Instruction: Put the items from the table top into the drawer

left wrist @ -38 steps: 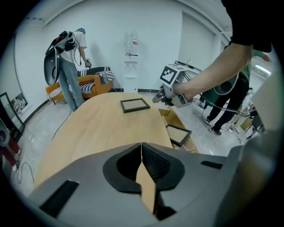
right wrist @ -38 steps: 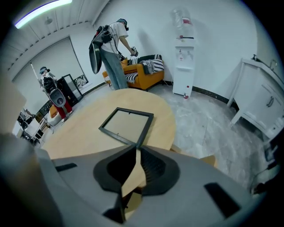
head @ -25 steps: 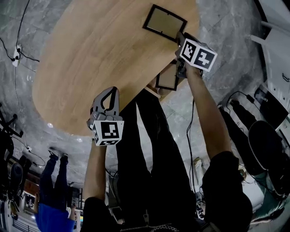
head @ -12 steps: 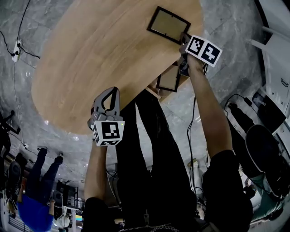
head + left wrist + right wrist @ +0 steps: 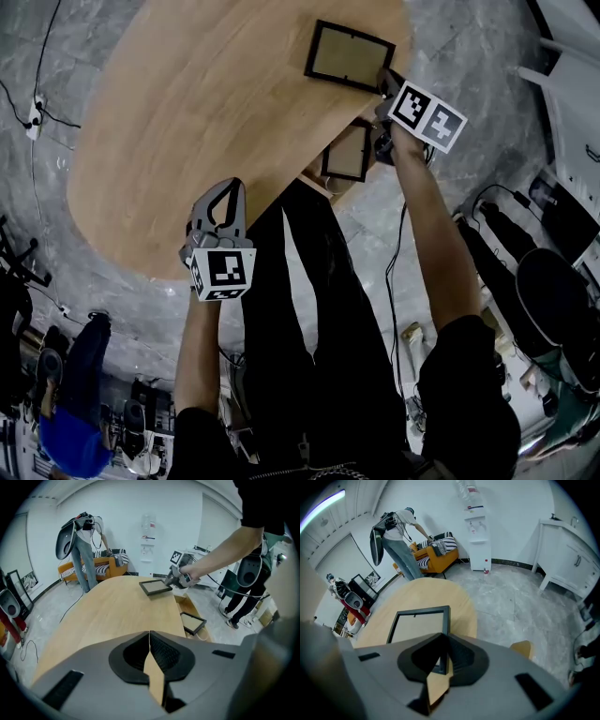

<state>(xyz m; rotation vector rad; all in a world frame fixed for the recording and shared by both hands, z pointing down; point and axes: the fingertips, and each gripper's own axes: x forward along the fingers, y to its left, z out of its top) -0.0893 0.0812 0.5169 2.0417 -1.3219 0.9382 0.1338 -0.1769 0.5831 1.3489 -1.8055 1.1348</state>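
Black-framed rectangular picture frame (image 5: 349,56) lies flat on the oval wooden counter (image 5: 187,122). The right tool (image 5: 385,86), arm stretched forward, meets the frame's corner with jaws pressed together. The left tool (image 5: 223,192) hovers at the near edge, jaws together and empty.

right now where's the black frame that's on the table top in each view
Head view: the black frame lies at the top, right of centre, near the table's end.
Left gripper view: the frame is just above the centre, far across the table.
Right gripper view: the frame is at lower centre-left, right behind the jaws.
Shared landmark: the oval wooden table it lies on.
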